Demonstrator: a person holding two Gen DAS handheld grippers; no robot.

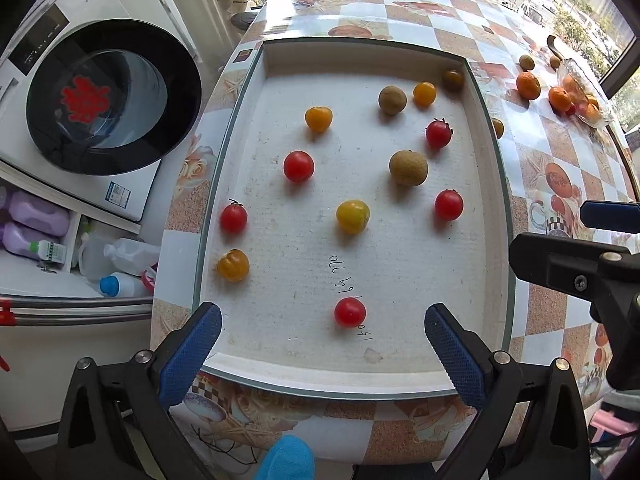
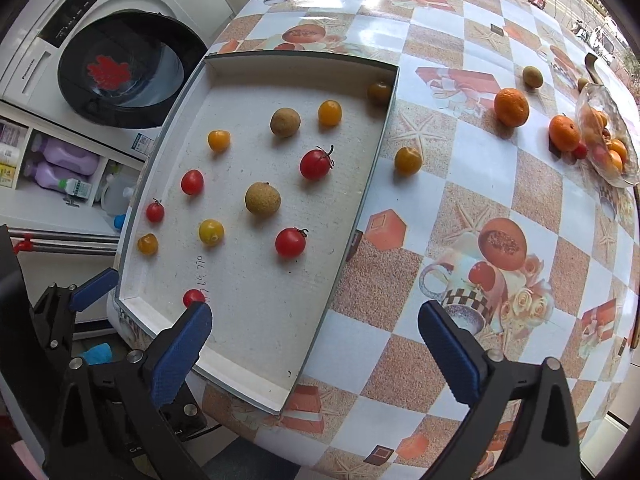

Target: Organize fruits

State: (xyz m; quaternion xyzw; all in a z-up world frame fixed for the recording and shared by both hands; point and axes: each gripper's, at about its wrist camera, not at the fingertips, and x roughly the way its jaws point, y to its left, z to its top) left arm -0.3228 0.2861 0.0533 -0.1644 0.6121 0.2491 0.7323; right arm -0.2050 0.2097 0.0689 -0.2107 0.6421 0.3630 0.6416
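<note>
Red and yellow cherry tomatoes [image 1: 352, 216] and brown longans [image 1: 408, 168] are scattered inside the white tray [image 1: 256, 92] on the checkered table [image 2: 460, 208]. Two oranges [image 2: 511, 107] are seen near a glass bowl [image 2: 608, 136] well apart. The left gripper [image 1: 323, 336] and right gripper [image 2: 316, 332] are held wide, empty.

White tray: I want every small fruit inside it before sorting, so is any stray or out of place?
Yes. One yellow tomato sits on the tablecloth just outside the white tray, by its right wall. Two oranges and a brown fruit also lie loose near the glass bowl. Nothing looks spilled or damaged.
</note>
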